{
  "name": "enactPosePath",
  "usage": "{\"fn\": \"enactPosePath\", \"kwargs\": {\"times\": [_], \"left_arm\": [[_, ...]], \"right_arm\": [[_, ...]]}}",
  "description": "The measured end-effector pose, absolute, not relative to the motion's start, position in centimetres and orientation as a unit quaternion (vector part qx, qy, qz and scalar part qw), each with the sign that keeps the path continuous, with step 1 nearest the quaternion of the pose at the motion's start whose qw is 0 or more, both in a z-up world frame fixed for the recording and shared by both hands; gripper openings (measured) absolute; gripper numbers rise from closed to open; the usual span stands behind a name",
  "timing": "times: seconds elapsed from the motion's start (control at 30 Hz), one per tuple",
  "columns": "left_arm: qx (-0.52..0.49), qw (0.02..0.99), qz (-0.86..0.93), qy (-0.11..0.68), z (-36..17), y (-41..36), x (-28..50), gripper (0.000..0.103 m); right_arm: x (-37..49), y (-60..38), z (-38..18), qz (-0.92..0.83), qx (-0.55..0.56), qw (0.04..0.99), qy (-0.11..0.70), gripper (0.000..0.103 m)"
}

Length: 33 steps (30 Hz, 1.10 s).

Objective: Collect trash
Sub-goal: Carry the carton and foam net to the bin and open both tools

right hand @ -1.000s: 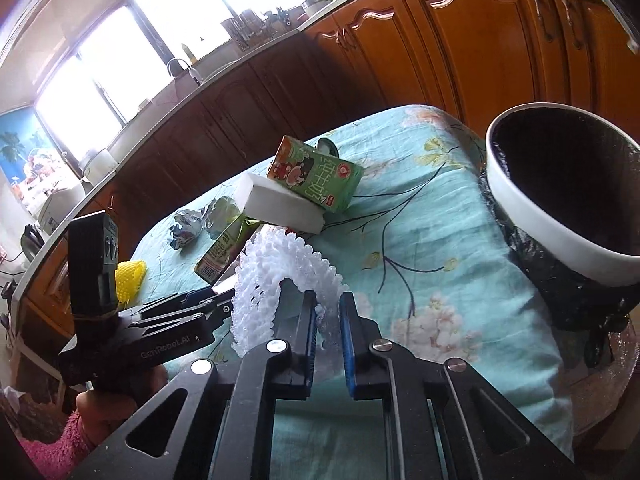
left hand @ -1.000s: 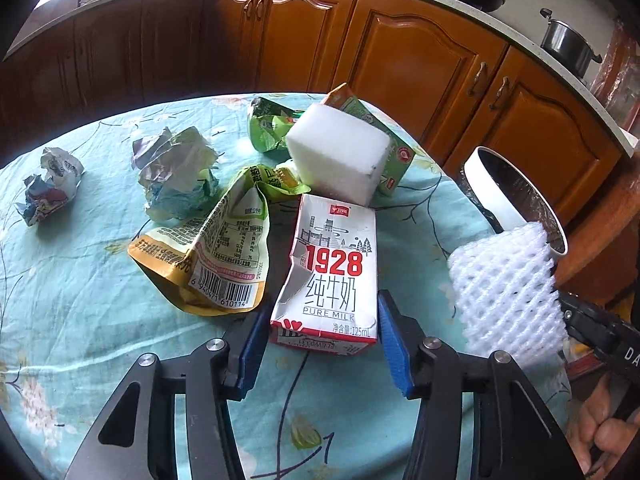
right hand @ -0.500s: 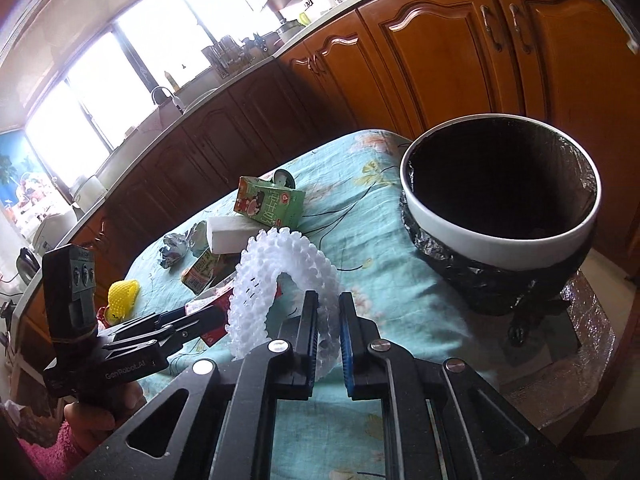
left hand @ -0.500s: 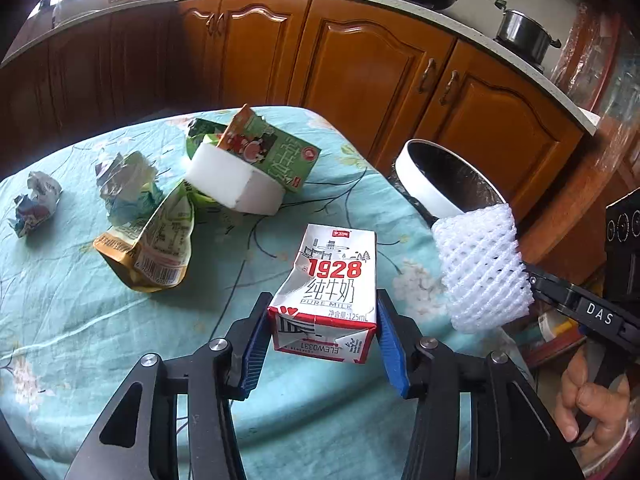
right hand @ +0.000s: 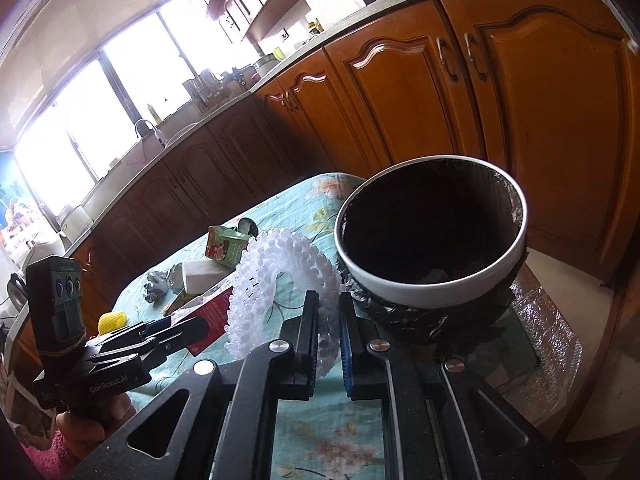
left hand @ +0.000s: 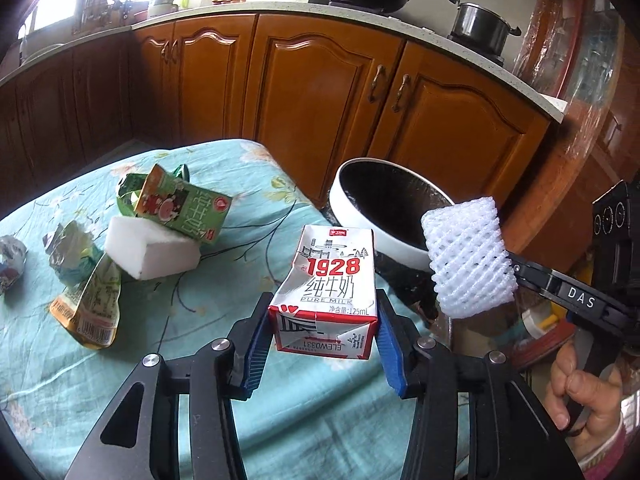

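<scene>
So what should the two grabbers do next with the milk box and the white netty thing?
Probably carry both a bit further, over the bin, then open the jaws. The left gripper is clamped on the milk carton and the right gripper pinches the foam net, but both are short of the bin's rim, above the tablecloth.

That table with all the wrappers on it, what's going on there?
A person is clearing trash with a hand-held gripper in each hand. The left gripper is clamped on a red and white milk carton; the right gripper pinches a white foam fruit net. Both are held up near the white bin lined with a black bag, beside the table. A green carton, a white foam block and crumpled wrappers lie on the cloth.
</scene>
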State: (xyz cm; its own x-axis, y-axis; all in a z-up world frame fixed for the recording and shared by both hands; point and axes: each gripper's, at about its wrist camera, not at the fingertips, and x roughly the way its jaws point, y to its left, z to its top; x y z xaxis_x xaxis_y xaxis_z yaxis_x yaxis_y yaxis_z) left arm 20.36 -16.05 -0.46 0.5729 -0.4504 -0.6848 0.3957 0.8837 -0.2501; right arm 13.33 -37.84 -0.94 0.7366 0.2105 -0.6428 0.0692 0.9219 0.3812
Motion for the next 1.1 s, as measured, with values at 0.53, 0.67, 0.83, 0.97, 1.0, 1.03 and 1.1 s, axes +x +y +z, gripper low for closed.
{"fn": "enactPosePath", "kwargs": {"times": [0.53, 0.67, 0.83, 0.97, 1.0, 1.03, 1.1], "left_arm": [[0.013, 0.885, -0.275, 0.376, 0.3, -24.5, 26.4, 0.046], [0.018, 0.878, -0.276, 0.390, -0.4, -26.2, 28.6, 0.046], [0.031, 0.873, -0.276, 0.400, -1.1, -28.0, 30.7, 0.046], [0.038, 0.868, -0.272, 0.414, -2.0, -29.1, 32.2, 0.046], [0.040, 0.866, -0.272, 0.417, -2.2, -29.3, 32.5, 0.046], [0.042, 0.865, -0.271, 0.419, -2.3, -29.5, 32.6, 0.046], [0.044, 0.863, -0.272, 0.424, -2.6, -29.8, 32.8, 0.046]], "right_arm": [[17.1, -44.5, -0.8, -0.026, 0.183, 0.914, 0.362, 0.009], [18.6, -45.5, -1.6, -0.036, 0.175, 0.907, 0.380, 0.009], [20.5, -46.2, -2.6, -0.046, 0.160, 0.899, 0.405, 0.010], [21.6, -46.5, -3.1, -0.049, 0.150, 0.895, 0.418, 0.013], [21.7, -46.6, -3.2, -0.051, 0.149, 0.894, 0.420, 0.014], [22.0, -46.8, -3.4, -0.055, 0.147, 0.892, 0.424, 0.014], [22.3, -47.1, -3.6, -0.057, 0.148, 0.890, 0.429, 0.014]]}}
